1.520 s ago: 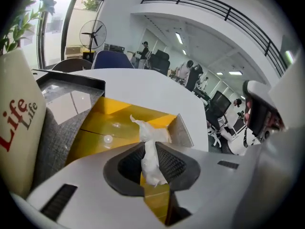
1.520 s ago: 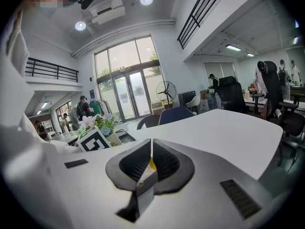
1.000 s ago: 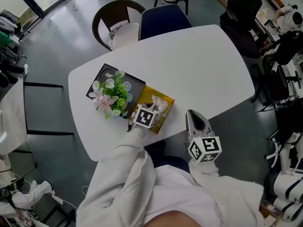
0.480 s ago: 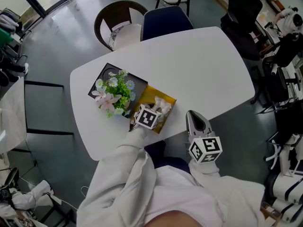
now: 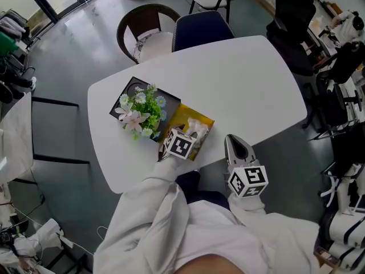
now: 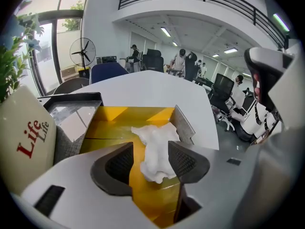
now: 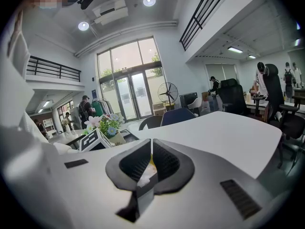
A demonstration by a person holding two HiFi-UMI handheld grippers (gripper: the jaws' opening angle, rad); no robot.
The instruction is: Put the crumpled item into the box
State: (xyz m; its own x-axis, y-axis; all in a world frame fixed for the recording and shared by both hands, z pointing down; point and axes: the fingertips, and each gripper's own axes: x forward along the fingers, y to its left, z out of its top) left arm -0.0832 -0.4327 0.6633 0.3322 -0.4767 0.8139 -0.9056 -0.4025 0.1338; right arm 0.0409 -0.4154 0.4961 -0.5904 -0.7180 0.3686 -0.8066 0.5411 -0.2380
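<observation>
The white desk (image 5: 245,73) is filling the middle of the room, with a blue chair (image 5: 202,26) and a round brown chair (image 5: 142,30) tucked in on its far side. Near the person's edge, a black tray (image 5: 126,93) is sitting with a pot of flowers (image 5: 141,110) on it, and the yellow box (image 5: 178,116) is lying right against the tray.

The left gripper (image 6: 149,159) is hanging over the near rim of the box, pointing steeply down. Its jaws have just been opening and are now standing spread wide, and neither pad is pressing on anything. The right gripper (image 5: 231,138) is waiting at the desk's near edge, off to the side of the box, with its jaws pressed together.

The crumpled item (image 6: 155,147), a white wad of tissue, is lying inside the box close to its grey right wall, loose in the gap between the left jaws.
</observation>
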